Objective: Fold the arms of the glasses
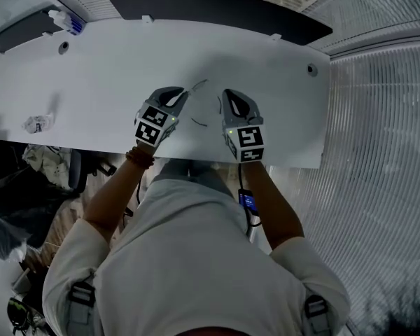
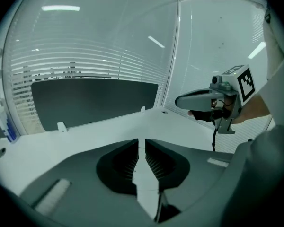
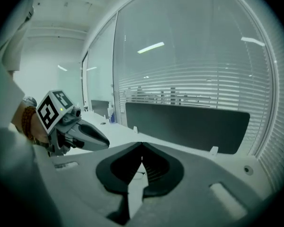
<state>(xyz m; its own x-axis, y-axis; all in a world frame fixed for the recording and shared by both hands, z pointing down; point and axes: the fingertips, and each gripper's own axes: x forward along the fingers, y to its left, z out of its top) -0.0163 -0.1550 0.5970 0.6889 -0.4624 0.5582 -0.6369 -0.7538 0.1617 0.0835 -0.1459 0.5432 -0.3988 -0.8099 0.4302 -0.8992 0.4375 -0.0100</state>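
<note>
Thin wire-framed glasses (image 1: 219,104) lie on the white table (image 1: 112,82), arms spread, between my two grippers. My left gripper (image 1: 183,95) hovers just left of them, its tips pointing at the frame. In its own view the jaws (image 2: 141,142) stand a narrow slit apart with nothing between them. My right gripper (image 1: 229,98) is just right of the glasses. Its jaws (image 3: 142,146) meet at the tips and hold nothing. Each gripper shows in the other's view: the right one (image 2: 179,101) and the left one (image 3: 105,143). Neither touches the glasses.
A dark divider panel (image 1: 217,9) runs along the table's far edge. A crumpled white item (image 1: 36,123) lies at the left, a small bottle (image 1: 64,21) at the far left corner. Cable holes (image 1: 311,69) sit near the back. A chair and bags (image 1: 28,187) stand below left.
</note>
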